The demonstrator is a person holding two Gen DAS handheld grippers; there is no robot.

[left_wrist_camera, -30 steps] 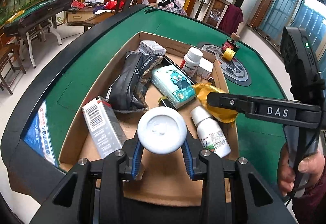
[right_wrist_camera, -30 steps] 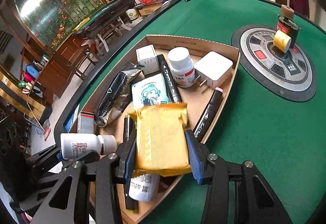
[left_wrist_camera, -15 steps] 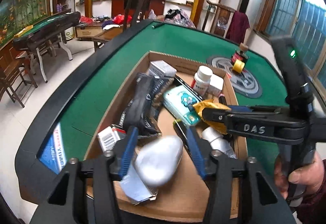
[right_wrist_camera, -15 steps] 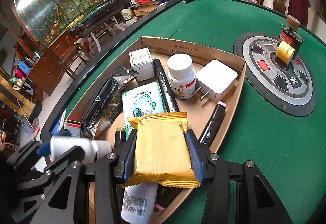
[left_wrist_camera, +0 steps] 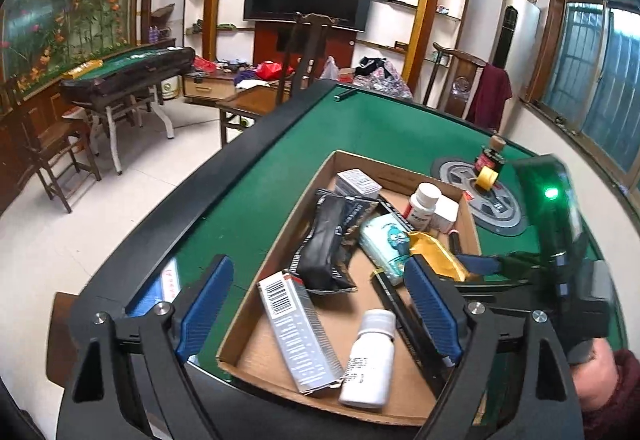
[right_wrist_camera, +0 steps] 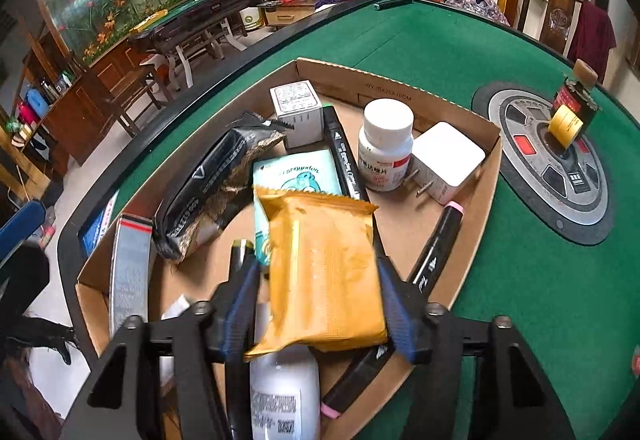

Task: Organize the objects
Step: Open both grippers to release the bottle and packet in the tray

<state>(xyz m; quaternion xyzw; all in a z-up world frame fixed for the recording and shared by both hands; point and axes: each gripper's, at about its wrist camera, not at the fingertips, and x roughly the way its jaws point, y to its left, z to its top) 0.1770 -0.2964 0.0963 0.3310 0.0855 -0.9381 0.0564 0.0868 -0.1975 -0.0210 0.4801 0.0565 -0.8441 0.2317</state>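
**Operator:** What is the state of both tongs?

**Guide:** Your left tongs (left_wrist_camera: pixel 316 304) are opening, with nothing between the pads; the small white bottle (left_wrist_camera: pixel 370 360) lies on its side in the near end of the cardboard box (left_wrist_camera: pixel 400 170), beside the silver carton (left_wrist_camera: pixel 298 332). Your right tongs (right_wrist_camera: pixel 316 304) are also opening. The yellow packet (right_wrist_camera: pixel 324 272) sits between them over the near part of the box, and a gap shows at the left pad.

**Operator:** What could go wrong from here?

**Guide:** The packet appears to be coming loose above a second white bottle (right_wrist_camera: pixel 284 392) and a black marker (right_wrist_camera: pixel 434 252). It may land tilted across them, or slide toward the near right box wall and onto the green tabletop (right_wrist_camera: pixel 540 300). Lifting your right tongs before the pads clear could drag the wrapper. The round bottle could roll against the carton.
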